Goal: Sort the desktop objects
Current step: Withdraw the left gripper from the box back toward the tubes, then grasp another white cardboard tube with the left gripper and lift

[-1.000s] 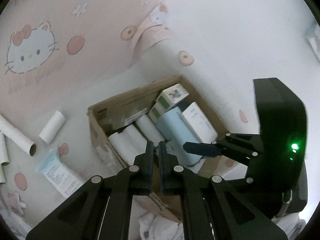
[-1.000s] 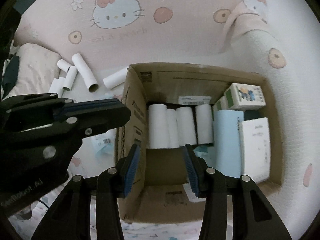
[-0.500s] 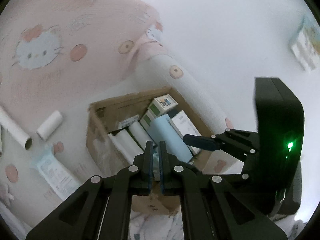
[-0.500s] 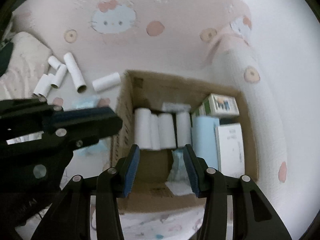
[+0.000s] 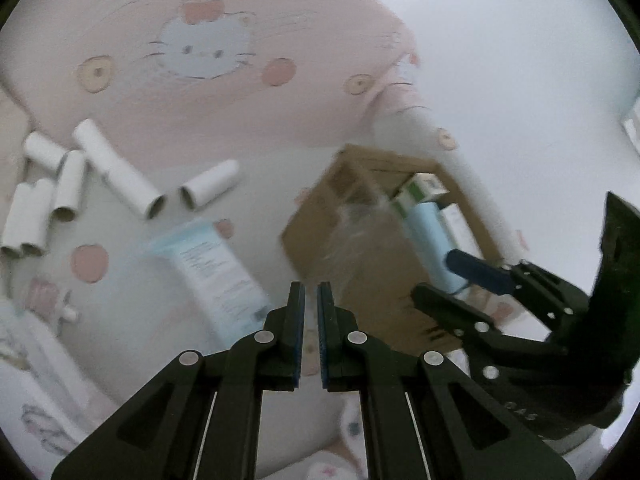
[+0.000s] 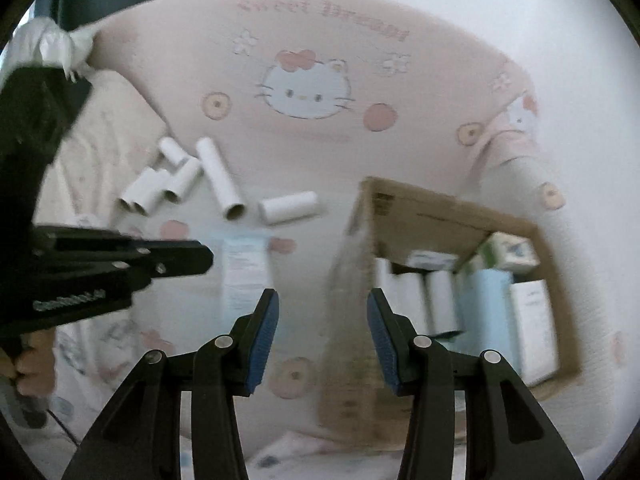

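The left gripper (image 5: 311, 312) is seen with its fingers nearly closed on nothing. The right gripper (image 6: 323, 336) is held wide apart, empty. The cardboard box (image 6: 432, 220) sits at the right; paper tubes (image 6: 218, 178) are scattered at the upper left.

Pink cartoon-cat bedsheet (image 6: 304, 92), white wall (image 5: 500, 40), soft daylight

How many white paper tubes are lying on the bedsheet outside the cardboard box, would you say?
6 tubes: four clustered at far left, a long one beside them, and one alone nearer the cardboard box. Blur may hide others.
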### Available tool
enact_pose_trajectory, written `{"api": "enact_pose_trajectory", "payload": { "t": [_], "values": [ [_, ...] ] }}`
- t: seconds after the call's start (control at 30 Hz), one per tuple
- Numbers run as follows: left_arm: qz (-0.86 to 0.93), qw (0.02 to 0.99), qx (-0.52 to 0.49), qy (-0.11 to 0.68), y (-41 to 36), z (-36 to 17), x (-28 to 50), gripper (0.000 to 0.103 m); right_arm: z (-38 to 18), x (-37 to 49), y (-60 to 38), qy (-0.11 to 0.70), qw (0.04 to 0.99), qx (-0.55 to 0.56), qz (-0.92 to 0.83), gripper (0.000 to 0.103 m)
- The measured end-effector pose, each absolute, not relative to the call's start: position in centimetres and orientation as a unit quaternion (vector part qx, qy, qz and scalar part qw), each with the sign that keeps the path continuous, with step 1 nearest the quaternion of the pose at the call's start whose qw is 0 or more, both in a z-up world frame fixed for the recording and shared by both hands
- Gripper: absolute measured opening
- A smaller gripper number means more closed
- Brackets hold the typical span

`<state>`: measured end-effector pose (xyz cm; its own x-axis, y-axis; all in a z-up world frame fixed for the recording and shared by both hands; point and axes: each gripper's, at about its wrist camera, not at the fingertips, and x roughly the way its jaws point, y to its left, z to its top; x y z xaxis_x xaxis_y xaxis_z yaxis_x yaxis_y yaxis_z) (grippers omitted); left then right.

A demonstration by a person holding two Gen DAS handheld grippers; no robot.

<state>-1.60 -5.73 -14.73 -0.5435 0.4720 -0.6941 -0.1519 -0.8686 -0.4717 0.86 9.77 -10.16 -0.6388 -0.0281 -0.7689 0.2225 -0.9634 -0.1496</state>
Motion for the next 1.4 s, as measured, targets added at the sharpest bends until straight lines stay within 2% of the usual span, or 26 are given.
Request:
{"api": "enact_pose_trajectory", "payload": {
  "t": [0.1,0.27,0.4,0.53,0.57,0.63,0.7,0.77,1.0,1.13,1.4],
  "values": [
    [0.865,0.159,-0.442,-0.176,-7.1,-15.7,-1.6,0.007,-10.9,0.8,7.8,0.14,0.071,0.417,-0.895,0.043],
    [0.859,0.12,-0.456,-0.201,-10.2,-18.6,-3.0,0.018,-12.5,0.2,5.1,0.182,0.09,0.415,-0.887,0.043],
    [0.864,0.079,-0.465,-0.176,-12.0,-20.7,-3.7,0.023,-14.1,-1.2,3.2,0.181,0.118,0.434,-0.874,0.043],
    [0.873,0.064,-0.467,-0.127,-12.9,-23.4,-4.1,0.044,-15.7,-2.8,1.7,0.183,0.133,0.452,-0.863,0.043],
    [0.869,0.059,-0.473,-0.131,-13.2,-24.2,-4.3,0.046,-16.1,-3.3,1.2,0.185,0.137,0.456,-0.86,0.043],
    [0.839,0.056,-0.514,-0.17,-14.2,-26.1,-5.6,0.046,-17.2,-4.4,0.3,0.193,0.141,0.463,-0.854,0.043],
    [0.836,0.061,-0.507,-0.2,-14.9,-26.5,-6.3,0.047,-18.3,-5.5,-0.5,0.207,0.143,0.468,-0.847,0.043],
    [0.842,0.05,-0.492,-0.217,-15.6,-26.8,-7.2,0.052,-19.3,-6.6,-1.1,0.219,0.145,0.469,-0.843,0.043],
    [0.817,0.055,-0.489,-0.3,-17.6,-28.7,-10.1,0.053,-21.5,-11.1,-2.4,0.209,0.156,0.489,-0.832,0.043],
    [0.808,0.05,-0.485,-0.332,-18.3,-29.7,-12.0,0.054,-23.2,-13.9,-3.3,0.209,0.169,0.503,-0.821,0.055],
    [0.802,0.034,-0.467,-0.372,-20.5,-30.4,-13.9,0.053,-25.0,-18.3,-4.7,0.215,0.177,0.507,-0.816,0.056]
  ]
}}
